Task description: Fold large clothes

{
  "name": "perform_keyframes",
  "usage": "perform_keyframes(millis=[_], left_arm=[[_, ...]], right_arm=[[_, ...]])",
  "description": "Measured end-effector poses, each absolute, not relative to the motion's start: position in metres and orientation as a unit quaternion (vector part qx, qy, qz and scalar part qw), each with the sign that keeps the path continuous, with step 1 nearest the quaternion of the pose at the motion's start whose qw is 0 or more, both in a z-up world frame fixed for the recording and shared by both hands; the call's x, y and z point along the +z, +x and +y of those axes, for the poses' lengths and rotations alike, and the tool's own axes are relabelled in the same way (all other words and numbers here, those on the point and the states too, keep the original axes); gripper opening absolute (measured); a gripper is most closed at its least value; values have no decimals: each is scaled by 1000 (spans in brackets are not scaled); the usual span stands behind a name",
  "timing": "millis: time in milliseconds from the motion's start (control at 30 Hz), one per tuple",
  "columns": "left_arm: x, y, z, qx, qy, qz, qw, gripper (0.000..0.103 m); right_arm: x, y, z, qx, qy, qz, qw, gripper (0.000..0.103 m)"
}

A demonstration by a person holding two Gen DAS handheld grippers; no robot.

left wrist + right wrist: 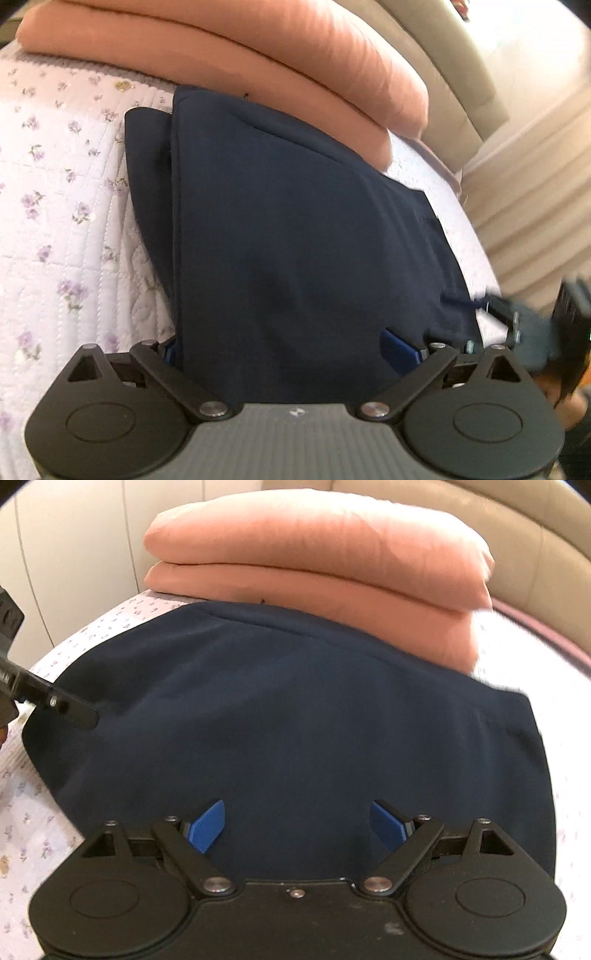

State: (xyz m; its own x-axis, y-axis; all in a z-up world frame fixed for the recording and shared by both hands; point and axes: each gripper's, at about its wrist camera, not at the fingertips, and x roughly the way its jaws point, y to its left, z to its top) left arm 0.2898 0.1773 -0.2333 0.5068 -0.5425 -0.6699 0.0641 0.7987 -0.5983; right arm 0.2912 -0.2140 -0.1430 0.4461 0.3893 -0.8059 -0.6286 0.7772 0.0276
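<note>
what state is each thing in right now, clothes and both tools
navy garment: folded, flat on the bed, far edge against the pink stack
pink bedding: folded, two layers stacked
floral quilt: spread over the bed
left tool: open, cloth between its fingers
right tool: open, over the navy garment

A bed [517, 657] with a white quilted cover printed in small purple flowers carries a folded navy garment [295, 720] and, touching its far edge, two stacked peach pillows [314, 561].
</note>
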Motion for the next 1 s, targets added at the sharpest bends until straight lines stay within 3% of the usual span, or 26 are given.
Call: perform_keyframes(millis=[100, 167, 267, 467, 1000], left_arm=[[-237, 311, 177, -174, -272, 453, 831, 88], [-241, 317, 182, -156, -294, 450, 828, 47], [-238, 316, 182, -141, -293, 447, 833, 37], [-202, 303, 165, -133, -271, 410, 860, 29], [-122, 296, 55, -106, -239, 336, 905, 28]], right_arm=[[-149, 276, -222, 289, -120, 445, 839, 101], [-150, 268, -221, 279, -121, 436, 847, 101], [-149, 259, -215, 266, -135, 428, 853, 101], [-154, 252, -217, 265, -149, 417, 856, 101], [-170, 257, -234, 314, -122, 386, 859, 103]])
